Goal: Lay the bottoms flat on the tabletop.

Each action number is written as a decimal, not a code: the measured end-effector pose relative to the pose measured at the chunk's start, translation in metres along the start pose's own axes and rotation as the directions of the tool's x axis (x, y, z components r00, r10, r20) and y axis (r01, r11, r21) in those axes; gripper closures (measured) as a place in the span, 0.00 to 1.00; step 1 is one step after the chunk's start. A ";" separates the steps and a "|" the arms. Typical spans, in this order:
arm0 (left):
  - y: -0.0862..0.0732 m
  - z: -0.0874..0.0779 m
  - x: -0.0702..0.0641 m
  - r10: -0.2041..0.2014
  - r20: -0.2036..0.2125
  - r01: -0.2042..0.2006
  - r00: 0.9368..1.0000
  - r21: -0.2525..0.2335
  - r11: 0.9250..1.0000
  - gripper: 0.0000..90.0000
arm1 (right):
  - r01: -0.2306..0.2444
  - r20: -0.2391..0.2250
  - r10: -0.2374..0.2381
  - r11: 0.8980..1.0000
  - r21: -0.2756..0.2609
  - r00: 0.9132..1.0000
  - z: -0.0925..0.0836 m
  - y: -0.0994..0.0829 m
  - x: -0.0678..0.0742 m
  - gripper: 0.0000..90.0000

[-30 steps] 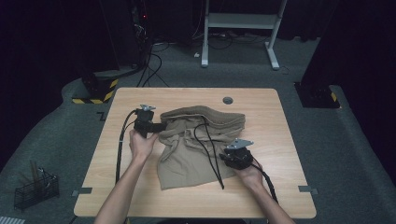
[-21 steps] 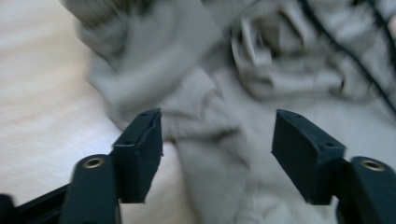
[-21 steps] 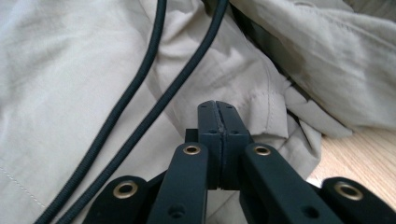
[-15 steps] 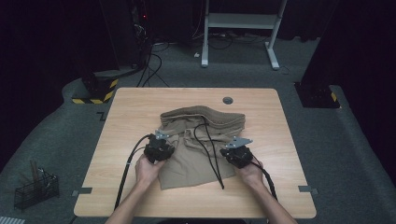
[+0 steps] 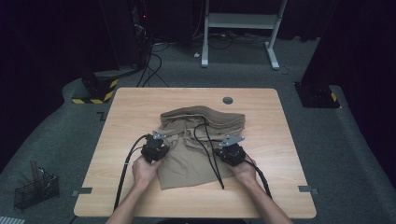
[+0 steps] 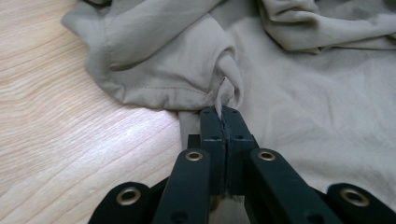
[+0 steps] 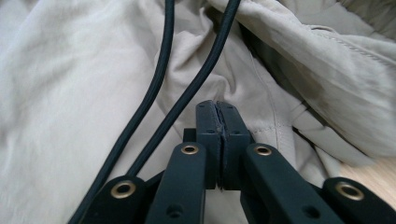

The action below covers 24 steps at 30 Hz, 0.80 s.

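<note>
High view: my left gripper dropped to the trousers' left edge; both jaws now pinch cloth, right gripper too, ready to lift

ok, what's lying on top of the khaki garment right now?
A black cable loops across the khaki garment, and both grippers sit on it: left gripper pinches a fold, right gripper is shut at the cloth. The tabletop beneath is covered.

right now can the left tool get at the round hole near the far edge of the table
Probably not as things stand: the left tool is shut on a fold of the khaki garment, and the round hole lies beyond the garment's far side.
</note>
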<state>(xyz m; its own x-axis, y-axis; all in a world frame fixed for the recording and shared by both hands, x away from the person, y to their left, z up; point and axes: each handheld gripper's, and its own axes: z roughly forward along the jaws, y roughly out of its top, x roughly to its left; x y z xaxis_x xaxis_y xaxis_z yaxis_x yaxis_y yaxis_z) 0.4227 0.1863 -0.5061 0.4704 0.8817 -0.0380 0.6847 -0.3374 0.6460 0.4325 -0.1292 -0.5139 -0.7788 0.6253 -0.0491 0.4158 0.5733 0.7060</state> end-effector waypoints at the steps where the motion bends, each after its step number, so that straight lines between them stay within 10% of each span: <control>1: 0.000 -0.002 0.001 0.004 -0.006 -0.004 1.000 -0.001 1.000 0.99 | 0.016 0.005 -0.017 1.000 0.005 1.000 -0.003 0.000 0.001 0.99; 6: -0.004 -0.009 0.010 -0.020 -0.024 0.020 1.000 -0.014 1.000 0.99 | 0.030 0.027 -0.030 0.999 -0.010 0.999 -0.027 -0.008 -0.004 0.99; 14: -0.011 -0.014 0.026 -0.061 -0.066 0.061 0.996 -0.012 0.998 0.99 | -0.067 0.117 0.076 0.995 -0.080 0.990 -0.079 -0.048 -0.026 0.99; 22: -0.011 -0.014 0.024 -0.030 -0.049 0.030 0.998 0.002 1.000 0.98 | -0.159 0.115 0.161 0.987 -0.028 0.980 -0.089 -0.077 -0.042 0.96; 24: -0.007 -0.016 0.021 -0.011 -0.030 0.009 0.999 -0.041 0.999 0.82 | -0.135 0.128 0.139 0.990 -0.040 0.982 -0.087 -0.075 -0.039 0.87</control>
<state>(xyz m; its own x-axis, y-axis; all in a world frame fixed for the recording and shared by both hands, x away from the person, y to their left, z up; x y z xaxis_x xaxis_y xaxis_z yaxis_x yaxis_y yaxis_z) 0.4190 0.2128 -0.4989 0.4461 0.8947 -0.0218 0.6656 -0.3153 0.6764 0.3909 -0.2425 -0.5036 -0.6467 0.7617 -0.0409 0.4979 0.4622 0.7338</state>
